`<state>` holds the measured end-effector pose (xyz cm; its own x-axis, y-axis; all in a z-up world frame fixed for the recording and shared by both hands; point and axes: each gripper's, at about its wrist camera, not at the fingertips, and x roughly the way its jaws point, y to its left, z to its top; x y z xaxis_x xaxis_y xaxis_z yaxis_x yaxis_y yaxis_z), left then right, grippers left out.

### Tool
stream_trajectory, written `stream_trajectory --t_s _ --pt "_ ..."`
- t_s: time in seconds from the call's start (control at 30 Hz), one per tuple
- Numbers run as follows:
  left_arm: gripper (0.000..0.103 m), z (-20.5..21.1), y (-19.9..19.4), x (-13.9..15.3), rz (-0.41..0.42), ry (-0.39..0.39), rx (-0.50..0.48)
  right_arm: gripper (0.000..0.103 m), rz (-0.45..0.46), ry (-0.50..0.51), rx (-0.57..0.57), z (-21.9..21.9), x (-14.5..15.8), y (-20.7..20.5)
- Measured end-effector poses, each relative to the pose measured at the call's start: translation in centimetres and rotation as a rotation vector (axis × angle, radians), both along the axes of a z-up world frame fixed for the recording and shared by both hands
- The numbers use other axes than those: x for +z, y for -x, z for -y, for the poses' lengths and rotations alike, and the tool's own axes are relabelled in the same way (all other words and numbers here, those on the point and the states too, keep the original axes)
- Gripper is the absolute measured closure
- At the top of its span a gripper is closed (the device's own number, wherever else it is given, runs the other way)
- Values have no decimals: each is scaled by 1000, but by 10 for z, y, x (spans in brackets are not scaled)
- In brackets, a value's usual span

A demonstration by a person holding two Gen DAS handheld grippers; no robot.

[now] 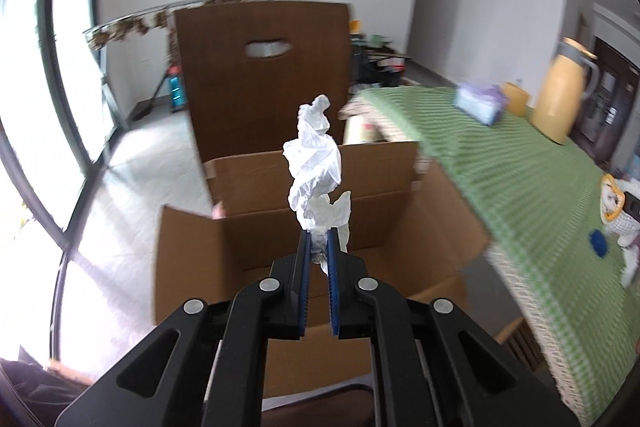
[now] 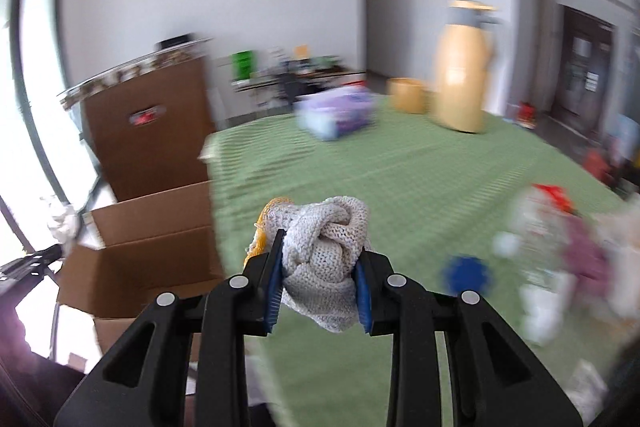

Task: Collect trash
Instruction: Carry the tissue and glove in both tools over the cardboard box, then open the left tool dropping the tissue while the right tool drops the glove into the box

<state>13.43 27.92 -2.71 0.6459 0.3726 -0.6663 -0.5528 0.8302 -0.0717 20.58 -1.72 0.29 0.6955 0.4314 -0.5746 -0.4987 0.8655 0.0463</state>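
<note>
Left tool (image 1: 318,247) clamps my crumpled white paper wad (image 1: 316,163) above the open brown cardboard box (image 1: 400,211); right tool (image 2: 320,259) clamps a cream knitted cloth (image 2: 324,247), green-checked table (image 2: 400,167) at twelve o'clock.

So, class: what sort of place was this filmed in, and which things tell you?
Most likely a room in a home. A table with a green checked cloth carries a yellow thermos jug and a tissue pack, and an open cardboard box stands on the tiled floor beside it.
</note>
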Motion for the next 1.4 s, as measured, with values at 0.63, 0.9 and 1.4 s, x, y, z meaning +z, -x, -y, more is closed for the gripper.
stream_trajectory --t_s 0.63,0.9,1.4 --pt "26 -66 -34 -77 -161 181 75 73 -270 15 404 -201 -68 -25" --pt "25 -78 -22 -73 -111 218 79 72 -405 17 453 -241 -102 -38" --pt "25 -79 -13 -79 -154 199 83 43 -475 67 441 -257 -109 -37"
